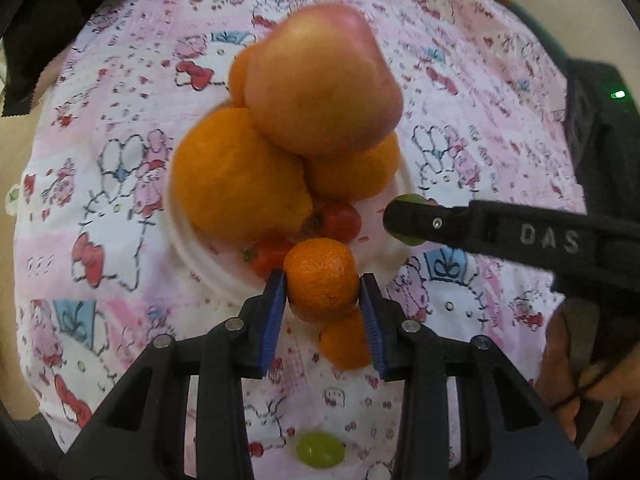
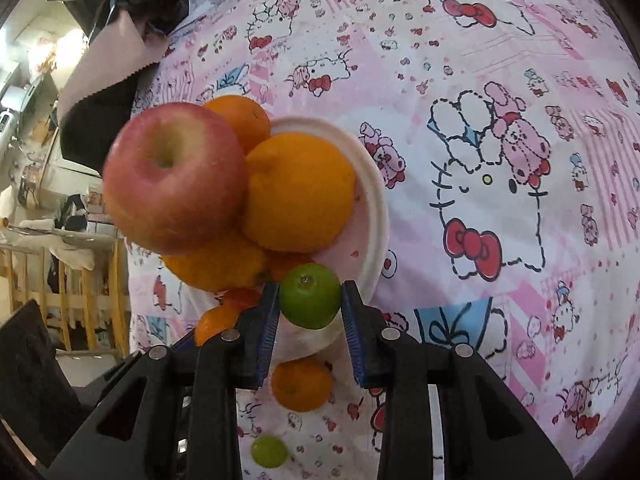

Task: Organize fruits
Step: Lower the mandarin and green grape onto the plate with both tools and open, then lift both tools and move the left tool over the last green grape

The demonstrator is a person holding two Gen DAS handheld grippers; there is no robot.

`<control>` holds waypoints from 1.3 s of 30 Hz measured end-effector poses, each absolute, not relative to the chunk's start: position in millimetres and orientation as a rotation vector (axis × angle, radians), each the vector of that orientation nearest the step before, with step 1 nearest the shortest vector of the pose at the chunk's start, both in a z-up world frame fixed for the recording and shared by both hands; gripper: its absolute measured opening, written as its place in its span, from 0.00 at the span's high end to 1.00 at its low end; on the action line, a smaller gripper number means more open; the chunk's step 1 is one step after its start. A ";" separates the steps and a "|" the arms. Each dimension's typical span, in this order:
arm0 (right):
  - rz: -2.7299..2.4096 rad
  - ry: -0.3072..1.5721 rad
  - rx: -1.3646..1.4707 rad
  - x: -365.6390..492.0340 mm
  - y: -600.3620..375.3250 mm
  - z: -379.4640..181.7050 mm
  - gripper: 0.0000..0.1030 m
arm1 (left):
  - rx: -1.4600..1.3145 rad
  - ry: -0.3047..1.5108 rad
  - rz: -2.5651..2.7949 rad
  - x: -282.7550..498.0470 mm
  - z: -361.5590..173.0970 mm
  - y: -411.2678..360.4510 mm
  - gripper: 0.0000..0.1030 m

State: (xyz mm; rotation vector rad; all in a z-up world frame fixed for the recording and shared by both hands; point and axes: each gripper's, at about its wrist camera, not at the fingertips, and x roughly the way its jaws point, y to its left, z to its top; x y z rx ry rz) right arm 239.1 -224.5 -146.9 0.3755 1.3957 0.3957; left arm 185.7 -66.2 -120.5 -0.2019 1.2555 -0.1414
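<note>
The left gripper (image 1: pixel 322 294) has its jaws squeezed on a small orange mandarin (image 1: pixel 321 280), with a blue pad pressing on each side of it. The mandarin hangs just in front of the white plate (image 1: pixel 188 240), near its rim. The right gripper (image 2: pixel 309 304) has its jaws squeezed on a little green lime (image 2: pixel 310 300), and the lime is up over the near rim of the same plate. On the plate sits a pile of fruit: a big red apple (image 1: pixel 320 80) on top, with large oranges (image 1: pixel 236 172) under it, and small red tomatoes (image 1: pixel 340 220) at the front. Another mandarin (image 1: pixel 346 344) lies on the cloth just below the left jaws. A green grape (image 1: pixel 319 449) lies on the cloth too, closer to the camera. The bench is covered with a pink cartoon cat cloth (image 1: pixel 100 200). A black cloth (image 1: pixel 44 32) lies at the far corner.
</note>
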 end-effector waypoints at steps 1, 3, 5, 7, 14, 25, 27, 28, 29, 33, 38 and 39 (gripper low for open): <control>0.393 1.394 0.373 240.7 -224.0 -148.8 0.68 | -0.190 1.264 -0.135 189.0 -124.5 -68.4 0.68; 0.379 1.391 0.372 241.1 -225.5 -149.1 0.68 | -0.178 1.261 -0.154 191.5 -127.6 -73.8 0.68; 0.372 1.398 0.376 241.8 -226.8 -151.1 0.68 | -0.134 1.258 -0.154 193.4 -128.8 -80.7 0.67; 0.366 1.404 0.370 241.9 -226.5 -151.8 0.68 | -0.114 1.252 -0.143 193.8 -128.2 -84.7 0.67; 0.356 1.398 0.350 241.4 -222.8 -146.6 0.65 | -0.071 1.236 -0.126 197.9 -128.4 -88.3 0.67; 0.359 1.362 0.331 242.5 -219.9 -125.8 0.41 | -0.048 1.184 -0.091 188.9 -101.8 -91.0 0.27; 0.359 1.350 0.314 241.2 -218.8 -120.5 0.35 | -0.031 1.172 -0.077 186.4 -96.2 -89.5 0.27; 0.359 1.343 0.308 240.6 -218.7 -118.1 0.32 | -0.029 1.166 -0.070 185.1 -93.4 -88.3 0.26; 0.361 1.335 0.306 239.8 -219.0 -115.3 0.32 | -0.032 1.161 -0.063 183.4 -91.0 -86.6 0.26; 0.372 1.329 0.324 236.2 -222.8 -109.5 0.31 | -0.043 1.158 -0.041 176.6 -84.8 -81.1 0.26; 0.379 1.314 0.350 231.9 -227.0 -101.9 0.30 | -0.043 1.152 -0.025 166.7 -78.9 -77.0 0.27; 0.381 1.309 0.352 230.8 -227.5 -99.9 0.30 | -0.042 1.150 -0.022 164.8 -77.2 -76.3 0.27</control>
